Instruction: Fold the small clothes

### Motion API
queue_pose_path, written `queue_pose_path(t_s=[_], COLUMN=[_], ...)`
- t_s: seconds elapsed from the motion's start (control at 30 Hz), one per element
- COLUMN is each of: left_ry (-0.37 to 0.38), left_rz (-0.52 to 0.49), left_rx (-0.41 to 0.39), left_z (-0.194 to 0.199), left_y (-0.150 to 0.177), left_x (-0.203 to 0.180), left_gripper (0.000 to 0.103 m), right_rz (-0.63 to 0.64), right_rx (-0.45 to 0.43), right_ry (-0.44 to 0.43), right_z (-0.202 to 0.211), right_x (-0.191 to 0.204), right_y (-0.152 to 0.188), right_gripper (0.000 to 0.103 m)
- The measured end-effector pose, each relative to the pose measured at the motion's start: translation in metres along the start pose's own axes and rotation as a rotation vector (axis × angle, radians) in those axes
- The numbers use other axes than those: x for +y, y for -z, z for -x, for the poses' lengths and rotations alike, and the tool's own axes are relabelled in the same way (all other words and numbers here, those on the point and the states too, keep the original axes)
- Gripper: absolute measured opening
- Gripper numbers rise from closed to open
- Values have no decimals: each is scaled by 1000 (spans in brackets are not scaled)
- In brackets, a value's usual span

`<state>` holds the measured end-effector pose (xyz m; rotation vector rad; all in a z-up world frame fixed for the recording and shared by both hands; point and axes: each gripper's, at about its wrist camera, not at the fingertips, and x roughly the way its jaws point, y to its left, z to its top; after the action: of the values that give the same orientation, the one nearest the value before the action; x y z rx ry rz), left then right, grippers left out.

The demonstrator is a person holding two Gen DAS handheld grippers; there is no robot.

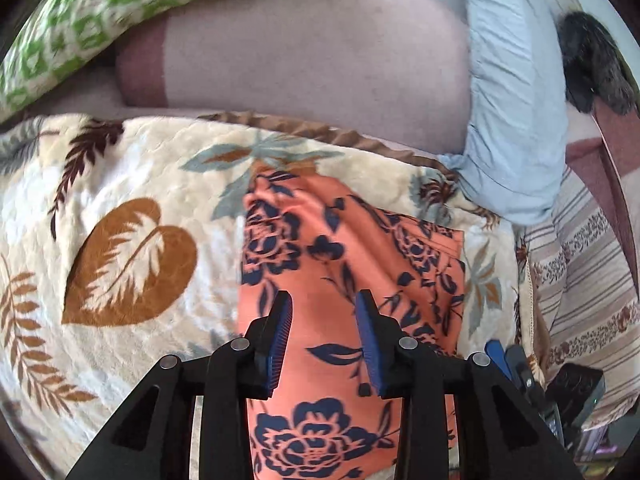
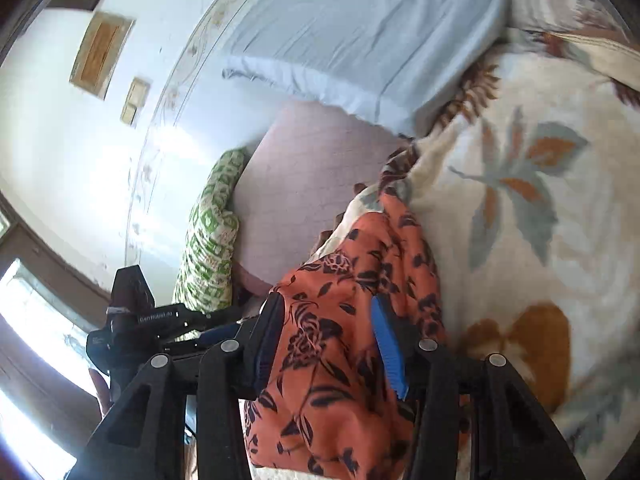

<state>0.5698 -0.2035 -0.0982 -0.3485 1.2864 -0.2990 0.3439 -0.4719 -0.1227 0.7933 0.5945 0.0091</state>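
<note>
Left gripper [image 1: 324, 298] jaws parted above orange floral garment [image 1: 344, 264]; right gripper [image 2: 326, 304] likewise, wall only there.

A bedroom in a home. A plush leaf-print blanket [image 1: 120, 240] is covering the bed, a light blue pillow [image 1: 516, 112] and a green-patterned cushion [image 1: 80, 28] are lying at its far edge, and a painted wall [image 2: 80, 128] is rising behind them.

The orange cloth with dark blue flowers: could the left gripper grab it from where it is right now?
Probably yes. The left gripper hangs right over the orange flowered cloth, jaws apart with nothing between them or in the way. The cloth lies spread on the cream leaf-print blanket.
</note>
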Motion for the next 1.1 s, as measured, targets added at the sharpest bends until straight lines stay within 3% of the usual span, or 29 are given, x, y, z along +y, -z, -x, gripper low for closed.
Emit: queue_pose_path(t_s=[0.13, 0.17, 0.2, 0.23, 0.3, 0.37, 0.4, 0.53, 0.63, 0.77, 0.83, 0.87, 1.1], left_ry=[66, 85, 87, 77, 69, 41, 18, -53, -95, -136, -176, -184, -195], left_rz=[32, 22, 4, -21, -77, -107, -118, -180, -224, -258, -269, -276, -221], left_rx=[35, 37, 30, 9, -43, -79, -83, -90, -107, -158, -195, -207, -189], left_z=[-19, -24, -29, -33, -34, -37, -42, -61, -55, -28, -16, -11, 5], left_y=[6, 8, 8, 8, 9, 16, 17, 27, 32, 50, 62, 69, 105], left_x=[20, 19, 16, 15, 8, 5, 3, -6, -17, -24, -25, -26, -19], left_gripper=[32, 31, 31, 31, 31, 31, 30, 22, 22, 22, 22, 22, 22], right_rz=[99, 130, 174, 228, 285, 281, 260, 267, 223, 231, 212, 204, 174], right_rx=[159, 207, 232, 231, 157, 72, 75, 186, 150, 177, 208, 219, 318], right_ry=[176, 186, 203, 205, 127, 120, 147, 305, 242, 123, 65, 48, 126], right_z=[-46, -59, -63, -62, -42, -28, -31, -66, -50, -17, -3, 3, -4], right_x=[15, 16, 21, 29, 44, 40, 30, -5, -6, 10, 15, 15, 10], right_y=[-14, -16, -15, -17, -23, -30, -32, -22, -23, -16, -4, 3, 48], right_gripper=[47, 44, 18, 6, 6, 6, 6, 9, 17, 19, 34, 34, 40])
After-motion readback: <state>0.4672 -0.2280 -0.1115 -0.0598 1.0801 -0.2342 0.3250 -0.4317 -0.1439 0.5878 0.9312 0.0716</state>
